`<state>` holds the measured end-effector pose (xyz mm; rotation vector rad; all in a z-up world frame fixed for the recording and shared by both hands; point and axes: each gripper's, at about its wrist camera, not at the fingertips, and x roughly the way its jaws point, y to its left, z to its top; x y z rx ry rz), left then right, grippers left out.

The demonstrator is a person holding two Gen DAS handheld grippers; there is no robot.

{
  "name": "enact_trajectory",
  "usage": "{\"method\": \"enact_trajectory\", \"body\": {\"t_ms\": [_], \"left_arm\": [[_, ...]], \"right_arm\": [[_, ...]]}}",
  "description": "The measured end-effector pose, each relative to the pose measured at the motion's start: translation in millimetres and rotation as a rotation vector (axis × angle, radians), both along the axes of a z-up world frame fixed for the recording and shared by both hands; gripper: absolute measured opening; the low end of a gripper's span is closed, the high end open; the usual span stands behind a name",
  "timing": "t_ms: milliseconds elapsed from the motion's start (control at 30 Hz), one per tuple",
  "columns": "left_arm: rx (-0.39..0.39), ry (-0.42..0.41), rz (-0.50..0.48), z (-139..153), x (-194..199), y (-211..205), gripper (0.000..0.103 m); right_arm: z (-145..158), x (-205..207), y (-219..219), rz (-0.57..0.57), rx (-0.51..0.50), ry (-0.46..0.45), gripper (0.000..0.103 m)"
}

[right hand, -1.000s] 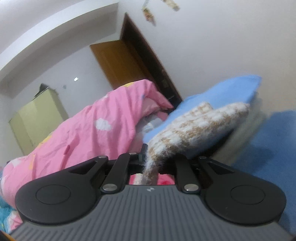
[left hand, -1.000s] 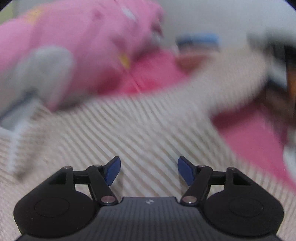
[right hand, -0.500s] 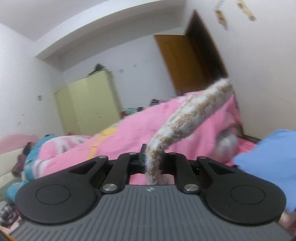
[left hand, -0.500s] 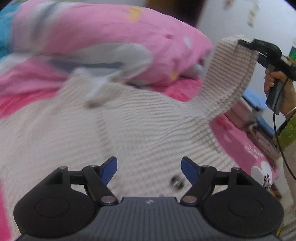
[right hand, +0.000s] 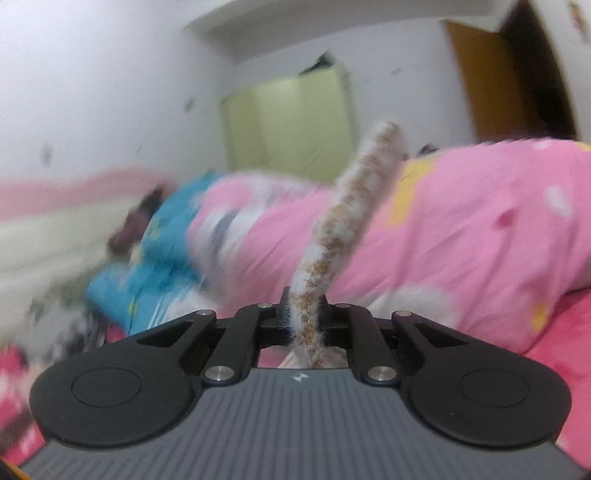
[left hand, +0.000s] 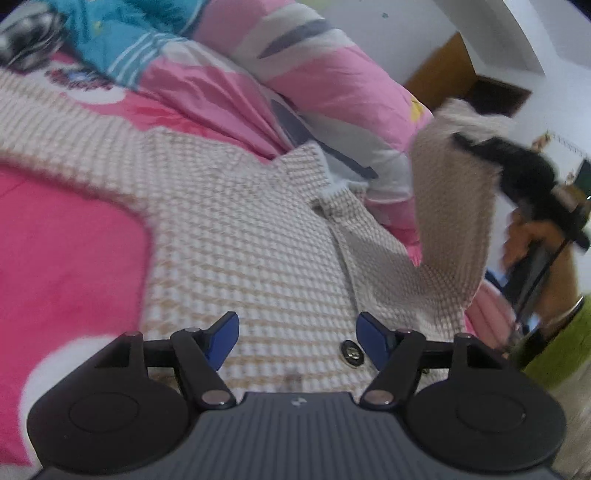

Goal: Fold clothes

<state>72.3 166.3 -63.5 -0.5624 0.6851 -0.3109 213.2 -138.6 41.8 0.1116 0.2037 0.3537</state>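
sweater (left hand: 236, 240) under wide left claw (left hand: 297, 338); right claw (right hand: 303, 317) pinches its sleeve (right hand: 347, 210).

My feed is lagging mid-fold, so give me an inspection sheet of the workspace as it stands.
Surface: pink bedsheet, the sweater spread on it.
Job's things: beige waffle-knit sweater lying flat, metal button showing; one sleeve lifted off the bed.
Clutter: pink quilt and blue bedding bunched beyond the sweater.
Grippers: left claw open, low over the sweater; right claw shut on the sleeve.
Cables: dark cable hanging below the right claw.
Surroundings: green wardrobe, wooden door, white walls.
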Motion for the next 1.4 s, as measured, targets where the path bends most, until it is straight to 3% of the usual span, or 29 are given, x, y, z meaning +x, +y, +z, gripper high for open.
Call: {"method": "enact_trajectory", "body": {"t_ms": [100, 200, 233, 300, 333, 367, 433, 533, 633, 767, 867, 1000, 1100, 1167, 1200, 1233, 1400], "left_arm": [[-0.04, 0.0, 0.006, -9.6, -3.4, 13.0, 0.071], [-0.095, -0.015, 0.0, -13.6, -6.8, 23.7, 0.071], [-0.108, -0.019, -0.002, -14.1, -7.2, 26.6, 0.071], [-0.129, -0.028, -0.006, -15.2, -6.6, 31.7, 0.072], [-0.139, -0.031, -0.008, -16.0, -4.4, 33.3, 0.074], [-0.149, -0.033, -0.01, -16.7, -1.8, 34.2, 0.074], [-0.164, -0.03, -0.016, -17.6, 5.1, 33.0, 0.074], [-0.176, -0.023, -0.026, -17.9, 21.3, 27.4, 0.075], [-0.176, -0.011, -0.016, -16.4, 40.6, 21.0, 0.075], [-0.118, 0.004, 0.047, -13.7, 71.7, 12.4, 0.077], [-0.015, 0.018, 0.109, -11.7, 93.6, 2.6, 0.078], [0.069, 0.029, 0.154, -10.6, 115.9, -9.2, 0.075], [0.135, 0.033, 0.177, -8.2, 129.7, -18.1, 0.058], [0.183, 0.039, 0.184, -7.8, 138.0, -23.0, 0.023], [0.204, 0.038, 0.183, -6.9, 141.1, -24.6, 0.015], [0.216, 0.031, 0.186, -4.4, 142.4, -24.9, 0.009], [0.229, -0.116, 0.268, 27.9, 124.8, -11.8, 0.005]], "right_arm": [[-49.9, -3.0, 66.5, 0.058, -0.212, 0.043, 0.01], [-112.4, -7.3, 122.7, 0.179, -0.452, 0.173, 0.017], [-129.7, -9.3, 136.5, 0.219, -0.519, 0.223, 0.024], [-143.2, -22.4, 148.4, 0.235, -0.609, 0.223, 0.027], [-138.1, -29.8, 147.3, 0.24, -0.618, 0.196, 0.037], [-129.8, -33.0, 141.3, 0.264, -0.585, 0.203, 0.058], [-112.6, -41.5, 121.2, 0.318, -0.471, 0.231, 0.076], [-82.6, -58.8, 71.5, 0.333, -0.275, 0.261, 0.083], [-64.2, -76.8, 11.5, 0.263, -0.076, 0.291, 0.084], [-63.0, -105.7, -66.3, 0.025, -0.102, 0.272, 0.083], [-63.1, -125.6, -122.6, -0.145, -0.121, 0.262, 0.082], [-83.1, -112.5, -147.0, -0.168, -0.15, 0.32, 0.08], [-99.5, -88.2, -144.4, -0.146, -0.182, 0.333, 0.071], [-112.4, -68.2, -140.8, -0.153, -0.229, 0.354, 0.054], [-118.7, -60.1, -139.7, -0.164, -0.252, 0.372, 0.033], [-124.7, -55.0, -141.2, -0.188, -0.265, 0.392, 0.018], [-119.0, -74.9, -159.8, -0.262, -0.161, 0.346, 0.01]]}}
